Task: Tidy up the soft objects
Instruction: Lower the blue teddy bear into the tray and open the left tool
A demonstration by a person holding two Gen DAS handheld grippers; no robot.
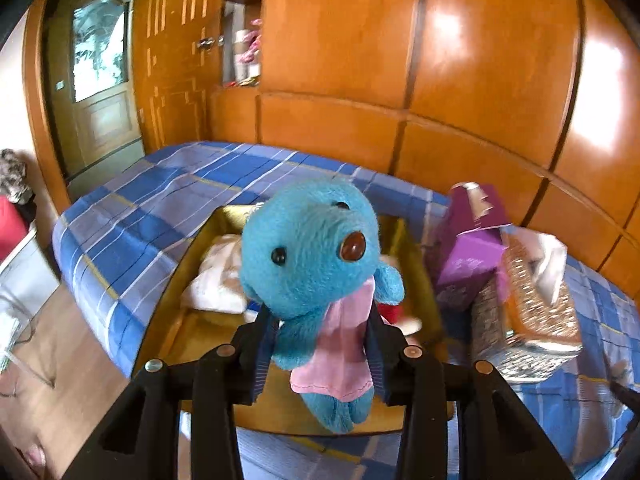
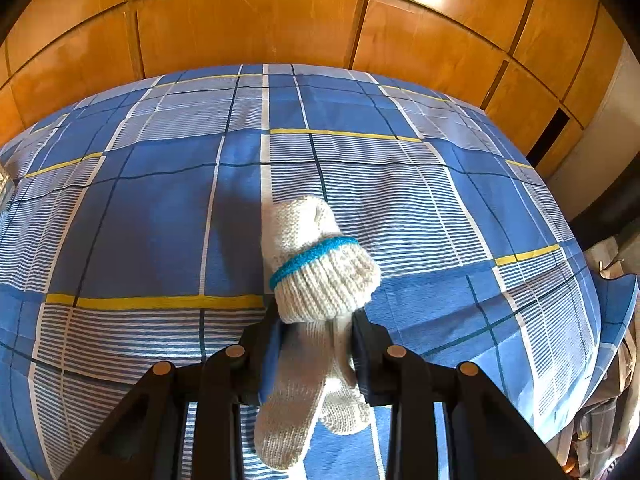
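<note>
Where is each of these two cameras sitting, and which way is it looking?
Left wrist view: rides on the left gripper, looking forward along its fingers at a blue plush toy they clamp, above a yellow box on the bed.
Right wrist view: rides on the right gripper, looking forward and down at a white knitted glove it clamps.
Shared: the blue plaid bedspread and the wooden wall panels. Only the black gripper fingers show; no hands.

Glossy wood-panelled wall (image 2: 248,24) behind blue plaid bed (image 2: 160,208).
</note>
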